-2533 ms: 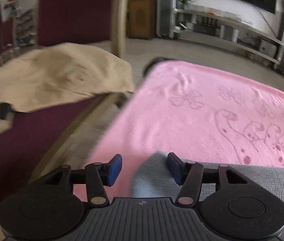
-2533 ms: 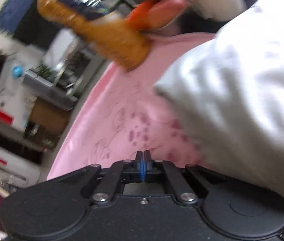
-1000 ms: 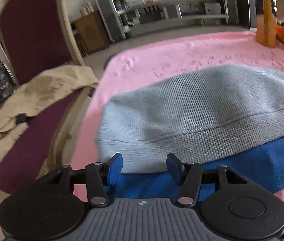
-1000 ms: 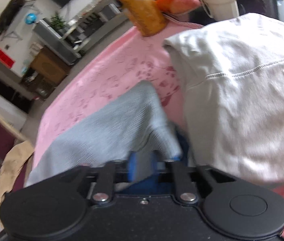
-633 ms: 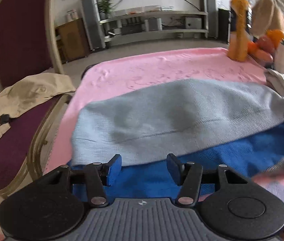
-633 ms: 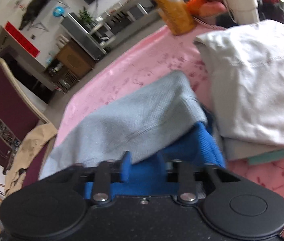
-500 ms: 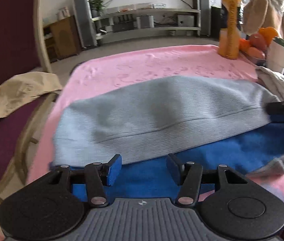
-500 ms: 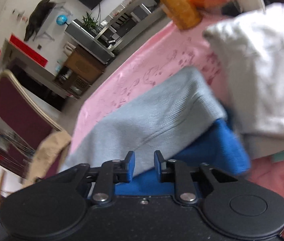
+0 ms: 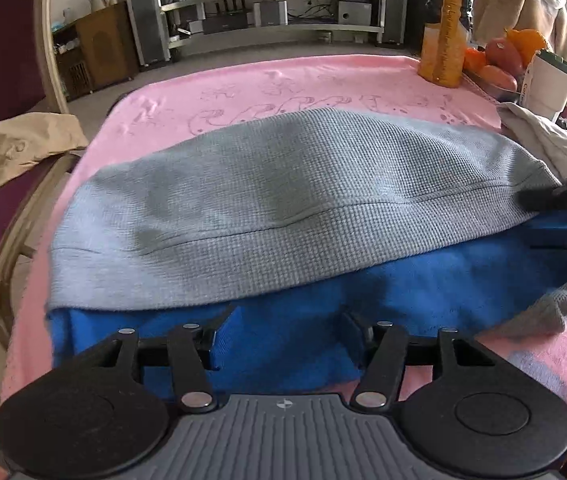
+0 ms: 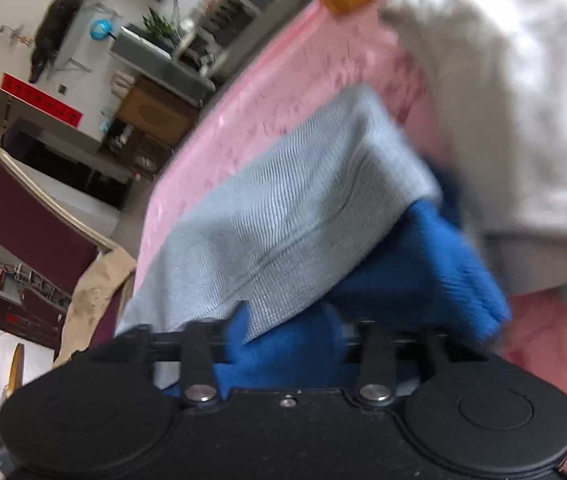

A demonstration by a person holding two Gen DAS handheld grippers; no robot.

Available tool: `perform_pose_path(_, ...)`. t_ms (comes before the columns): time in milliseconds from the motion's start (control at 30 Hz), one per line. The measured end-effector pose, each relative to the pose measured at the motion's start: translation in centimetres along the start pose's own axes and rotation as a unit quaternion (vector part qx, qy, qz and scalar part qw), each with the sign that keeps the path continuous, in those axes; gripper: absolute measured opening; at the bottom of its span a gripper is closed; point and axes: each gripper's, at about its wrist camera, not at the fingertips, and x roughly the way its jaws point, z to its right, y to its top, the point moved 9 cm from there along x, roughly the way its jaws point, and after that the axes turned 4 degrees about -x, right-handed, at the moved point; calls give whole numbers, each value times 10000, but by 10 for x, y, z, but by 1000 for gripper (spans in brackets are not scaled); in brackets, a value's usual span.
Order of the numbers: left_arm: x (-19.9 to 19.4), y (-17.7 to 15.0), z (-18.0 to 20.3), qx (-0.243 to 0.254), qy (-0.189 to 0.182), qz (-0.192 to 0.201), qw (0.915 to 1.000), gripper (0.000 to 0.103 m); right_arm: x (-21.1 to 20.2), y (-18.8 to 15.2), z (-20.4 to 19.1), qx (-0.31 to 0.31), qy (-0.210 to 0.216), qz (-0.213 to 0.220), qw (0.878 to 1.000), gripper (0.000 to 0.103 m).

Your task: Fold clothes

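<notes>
Left gripper point(image 9: 285, 330) spread, empty, above blue knit layer. Right gripper point(image 10: 289, 326) opening, jaws astride grey-and-blue waffle-knit sweater point(image 9: 283, 196), which lies half-folded on pink floral towel point(image 9: 283, 80). Fold apparently just laid; next likely regrip for second fold.

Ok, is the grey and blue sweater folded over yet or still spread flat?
Folded over once: the sweater's grey half lies doubled on top, its hem crossing the blue half, which sticks out below.

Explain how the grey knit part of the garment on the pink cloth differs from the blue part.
The grey knit part lies folded on top; the blue part lies under it, showing only along the near edge. The grey has a coarse waffle texture and a seam line; the blue looks smoother. Both rest flat on the pink cloth.
</notes>
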Motion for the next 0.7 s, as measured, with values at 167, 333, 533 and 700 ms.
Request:
perform_pose_path(167,-15,5,-1,106,102,312,9994,56,-67,13,20,275,62,925,9953,70)
perform_pose_path(333,-15,5,-1,84,124,299,9994,56,-78,-6,54,835,-264,844,9926,72)
perform_pose_path(533,-11,4,-4,74,198,238,9995,56,-57,-14,70,1108,-335,508,9920,72)
perform_pose_path(700,-9,2,-6,80,230,194,9995,56,-44,-9,66,1009,-410,693,9916,72)
